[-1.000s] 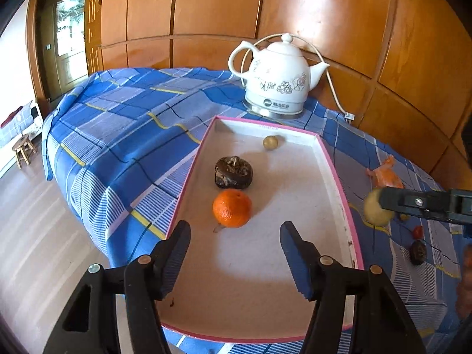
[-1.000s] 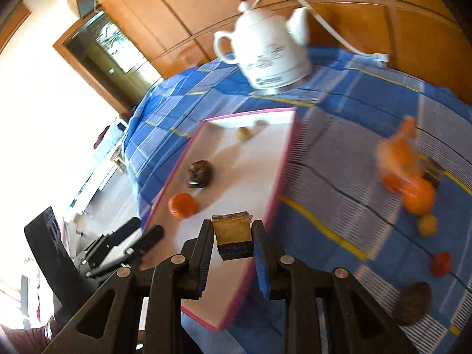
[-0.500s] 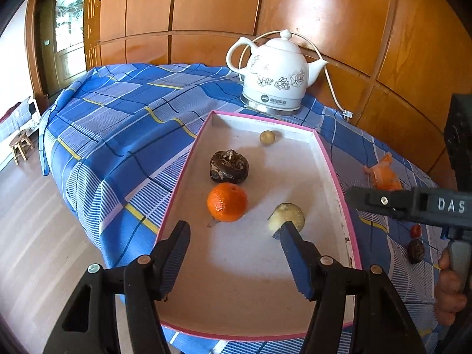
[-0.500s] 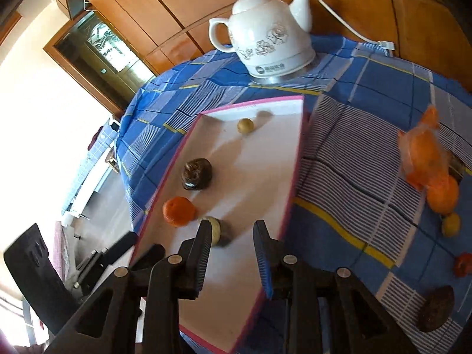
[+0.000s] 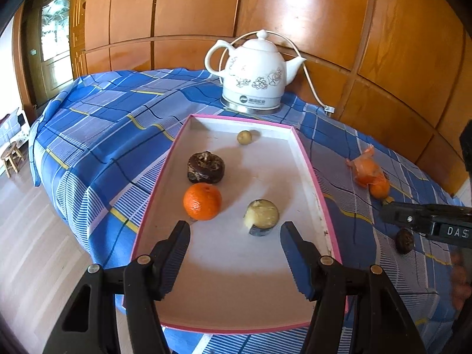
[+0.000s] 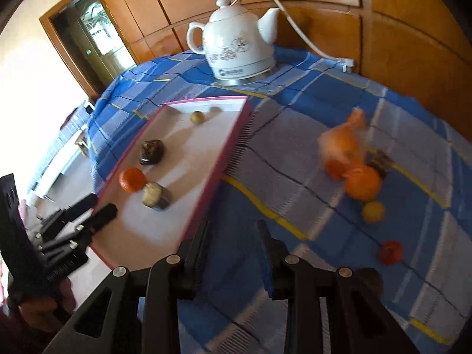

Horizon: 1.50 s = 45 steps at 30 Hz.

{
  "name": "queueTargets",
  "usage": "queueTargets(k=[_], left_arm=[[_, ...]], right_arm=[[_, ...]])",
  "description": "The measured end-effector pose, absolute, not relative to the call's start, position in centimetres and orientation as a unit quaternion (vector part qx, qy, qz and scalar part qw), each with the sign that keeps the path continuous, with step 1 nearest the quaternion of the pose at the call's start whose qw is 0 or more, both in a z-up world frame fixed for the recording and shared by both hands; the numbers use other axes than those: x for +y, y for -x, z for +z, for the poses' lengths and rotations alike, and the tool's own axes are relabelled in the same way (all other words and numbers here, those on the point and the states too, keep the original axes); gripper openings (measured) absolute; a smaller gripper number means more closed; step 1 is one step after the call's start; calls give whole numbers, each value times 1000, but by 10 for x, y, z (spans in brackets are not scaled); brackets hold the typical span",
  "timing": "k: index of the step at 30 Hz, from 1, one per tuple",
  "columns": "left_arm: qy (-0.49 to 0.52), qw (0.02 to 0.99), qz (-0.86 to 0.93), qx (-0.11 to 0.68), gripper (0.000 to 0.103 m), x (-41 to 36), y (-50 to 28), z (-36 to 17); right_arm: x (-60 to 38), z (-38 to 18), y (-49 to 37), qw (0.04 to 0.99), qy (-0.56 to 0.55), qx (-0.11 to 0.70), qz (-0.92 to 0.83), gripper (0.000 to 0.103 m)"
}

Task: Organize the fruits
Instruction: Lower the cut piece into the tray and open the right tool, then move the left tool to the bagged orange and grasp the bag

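A pink-rimmed white tray [image 5: 312, 177] [image 6: 227, 150] lies on the blue checked cloth. In it are an orange [image 5: 202, 201] [image 6: 132, 179], a dark brown fruit [image 5: 206, 167] [image 6: 152, 152], a small yellow-green fruit [image 5: 244, 137] [image 6: 197, 117] and a pale cut fruit piece [image 5: 261, 217] [image 6: 154, 196]. My left gripper [image 5: 235, 237] [image 6: 97, 206] is open and empty over the tray's near end. My right gripper [image 6: 231, 236] is open and empty over the cloth right of the tray; its body shows in the left wrist view [image 5: 427, 221].
A white electric kettle [image 5: 254, 73] [image 6: 237, 39] with a cord stands behind the tray. On the cloth to the right lie an orange plastic bag with oranges [image 6: 343, 147] [image 5: 365, 168], a loose orange [image 6: 362, 183], a small yellow fruit [image 6: 373, 211], a red fruit [image 6: 390, 252] and a dark fruit [image 5: 404, 240].
My right gripper carried the pale cut fruit over the tray, let it go beside the orange, then drew back to the right over the cloth. My left gripper stayed open.
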<state>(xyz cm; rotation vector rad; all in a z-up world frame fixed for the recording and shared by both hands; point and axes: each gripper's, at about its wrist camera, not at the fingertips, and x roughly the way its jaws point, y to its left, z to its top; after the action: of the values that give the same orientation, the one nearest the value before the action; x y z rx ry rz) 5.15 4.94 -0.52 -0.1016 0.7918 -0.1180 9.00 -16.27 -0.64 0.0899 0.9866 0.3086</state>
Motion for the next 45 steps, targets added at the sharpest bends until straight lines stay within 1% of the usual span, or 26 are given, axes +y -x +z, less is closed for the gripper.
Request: queueTargets(k=[11,20,30,33,37,45], left_arm=[[41,917,-60,392,64,48,-49,-8],[24,915,-77,395,64,33,-48,-6],[-2,911,-122,393,64,-3,-51,5],[-9,907,-144,396,64,-20,-55,9],[-16,898,-175,402,66,-47,-65,12],[11,874,-218,434,66,-87,-105,9]], right_arm=[[-211,8,-66,884,37,458,87,32],[-254,15,-60,890,37,451,51,32],[-305,4,-58,886,41,462,1,32],[-324,-2,-58,888,23,459,-19,32],[-340,-9,-58,886,-9,463,-30,32],[-345,-6,-60,887,-24,459,-26,32]])
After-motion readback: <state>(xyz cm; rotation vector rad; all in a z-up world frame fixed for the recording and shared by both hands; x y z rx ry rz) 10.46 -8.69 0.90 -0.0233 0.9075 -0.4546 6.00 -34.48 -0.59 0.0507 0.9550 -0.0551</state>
